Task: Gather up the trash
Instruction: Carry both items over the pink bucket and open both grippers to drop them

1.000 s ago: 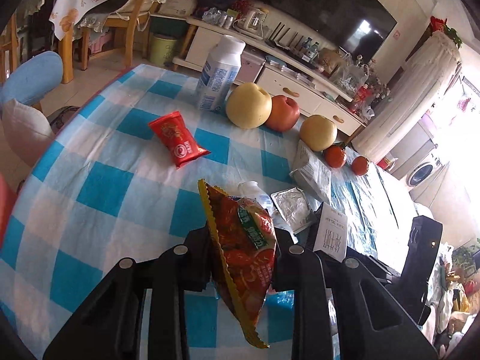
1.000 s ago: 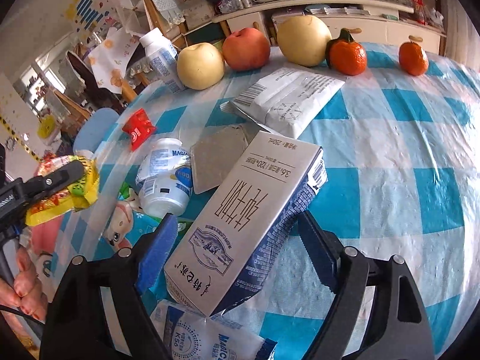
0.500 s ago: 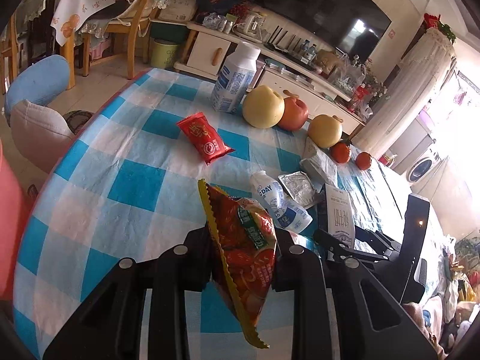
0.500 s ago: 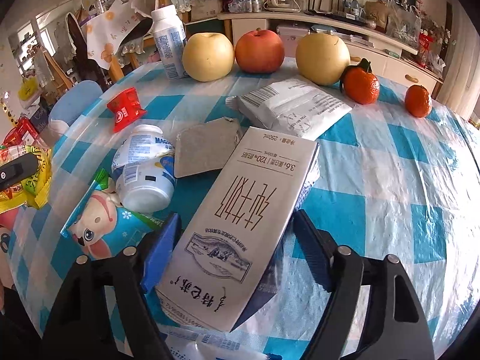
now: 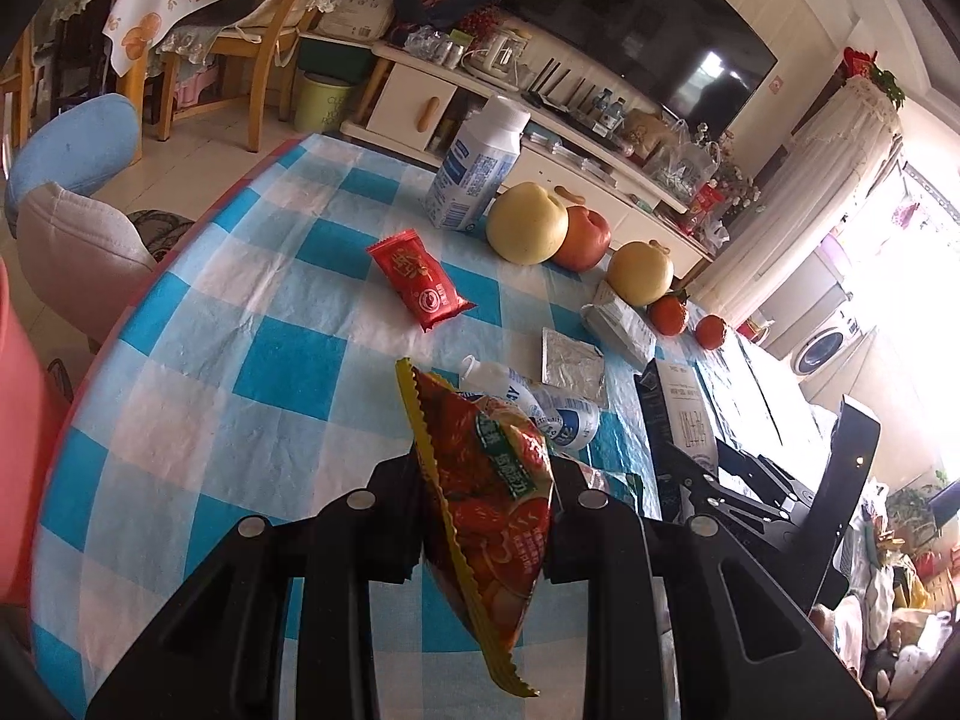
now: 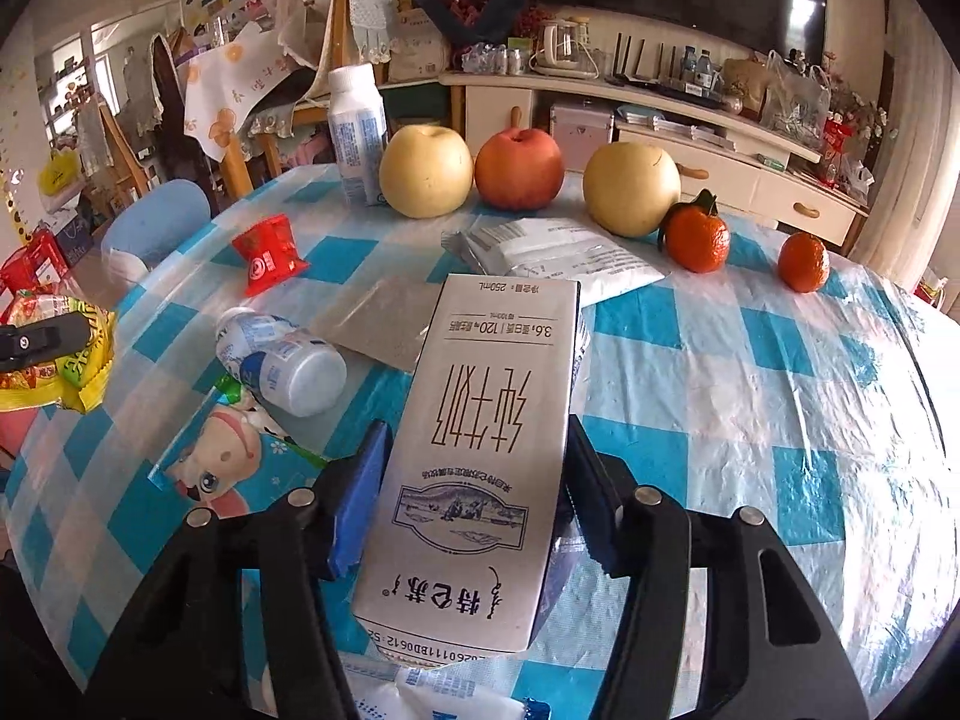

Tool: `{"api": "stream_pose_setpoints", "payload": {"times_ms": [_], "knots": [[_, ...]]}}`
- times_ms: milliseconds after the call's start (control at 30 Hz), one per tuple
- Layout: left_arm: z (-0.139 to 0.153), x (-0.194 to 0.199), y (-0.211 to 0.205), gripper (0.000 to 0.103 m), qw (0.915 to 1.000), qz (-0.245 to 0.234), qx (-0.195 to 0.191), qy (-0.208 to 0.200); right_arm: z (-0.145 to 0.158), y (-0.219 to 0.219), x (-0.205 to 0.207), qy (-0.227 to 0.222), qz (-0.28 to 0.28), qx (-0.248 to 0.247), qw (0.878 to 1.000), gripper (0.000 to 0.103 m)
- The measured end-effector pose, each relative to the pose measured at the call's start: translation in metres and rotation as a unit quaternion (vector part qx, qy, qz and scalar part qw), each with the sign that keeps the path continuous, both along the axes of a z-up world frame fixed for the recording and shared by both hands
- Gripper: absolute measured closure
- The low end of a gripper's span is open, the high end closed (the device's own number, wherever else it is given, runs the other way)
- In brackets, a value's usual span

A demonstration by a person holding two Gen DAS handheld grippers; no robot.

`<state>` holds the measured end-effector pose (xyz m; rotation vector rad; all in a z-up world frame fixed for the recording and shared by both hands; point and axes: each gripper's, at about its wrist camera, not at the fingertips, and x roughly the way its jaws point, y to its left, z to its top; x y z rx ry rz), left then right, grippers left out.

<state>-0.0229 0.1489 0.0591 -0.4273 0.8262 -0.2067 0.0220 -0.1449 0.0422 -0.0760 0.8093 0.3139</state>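
Left gripper (image 5: 486,525) jaws clamp snack bag (image 5: 492,498). Right gripper (image 6: 474,492) jaws closing around milk carton (image 6: 480,450); an off-centre squeeze could crush or skew it.

A lived-in home sitting room. A dark television (image 5: 642,18) hangs on the wall; below it runs a cream cabinet (image 6: 690,174) crowded with bottles and a kettle, and wooden chairs (image 5: 252,54) draped with cloths stand to its left.
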Motion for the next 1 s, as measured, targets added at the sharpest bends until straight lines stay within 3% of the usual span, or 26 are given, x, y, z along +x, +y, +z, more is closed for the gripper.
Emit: {"api": "stream_pose_setpoints", "payload": {"times_ms": [233,433,633,833,1000], "knots": [[0.015,-0.009,0.019,0.074,0.9996,0.02,0.001,-0.022,0.034,0.007,-0.019,-0.047,0.002,0.039,0.998,0.045],[0.026,-0.018,0.048,0.073,0.9977,0.057,0.007,-0.036,0.052,0.039,-0.032,-0.041,0.035,0.094,0.994,0.045],[0.033,-0.028,0.097,0.073,0.9899,0.132,0.032,-0.038,0.069,0.1,-0.043,-0.025,0.097,0.144,0.985,0.045],[0.034,-0.048,0.169,0.073,0.9734,0.225,0.033,-0.03,0.088,0.184,-0.053,-0.015,0.174,0.165,0.971,0.045],[0.024,-0.067,0.226,0.073,0.9534,0.3,0.035,-0.008,0.103,0.26,-0.06,-0.011,0.237,0.168,0.957,0.045]]}}
